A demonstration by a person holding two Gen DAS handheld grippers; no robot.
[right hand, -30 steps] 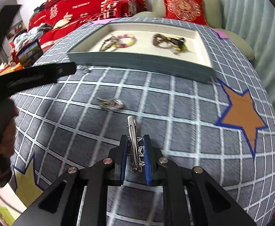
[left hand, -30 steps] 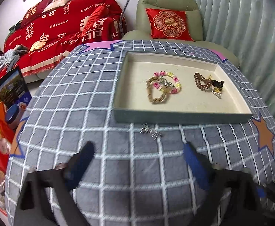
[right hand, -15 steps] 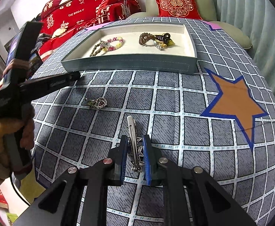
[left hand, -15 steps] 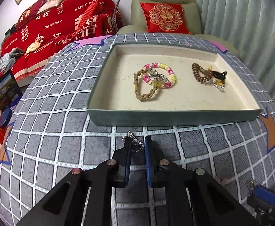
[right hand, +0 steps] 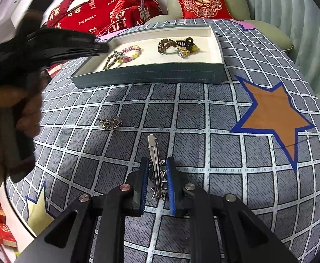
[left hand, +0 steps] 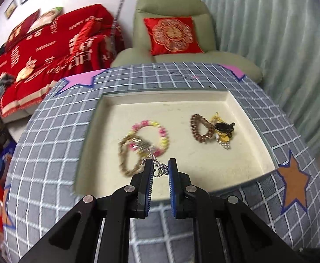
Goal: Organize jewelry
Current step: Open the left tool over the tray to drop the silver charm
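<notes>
Now the grey checked tablecloth with star patches point(right hand: 203, 114) carries a shallow grey tray with cream lining point(left hand: 181, 107), where beaded bracelets point(left hand: 151, 135) lie. Over this tray, the left gripper point(left hand: 160, 166) is closed on a small silver chain point(left hand: 158, 168). Nearer, the right gripper point(right hand: 157, 168) pinches a silver star hair clip point(right hand: 155, 164) above the cloth. A small heart pendant point(right hand: 111, 122) lies loose on the cloth.

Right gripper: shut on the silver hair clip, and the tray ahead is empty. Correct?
Not quite. The right gripper is shut on the silver hair clip, but the tray is not empty: the right wrist view shows a beaded bracelet and a brown coil hair tie in it.
</notes>
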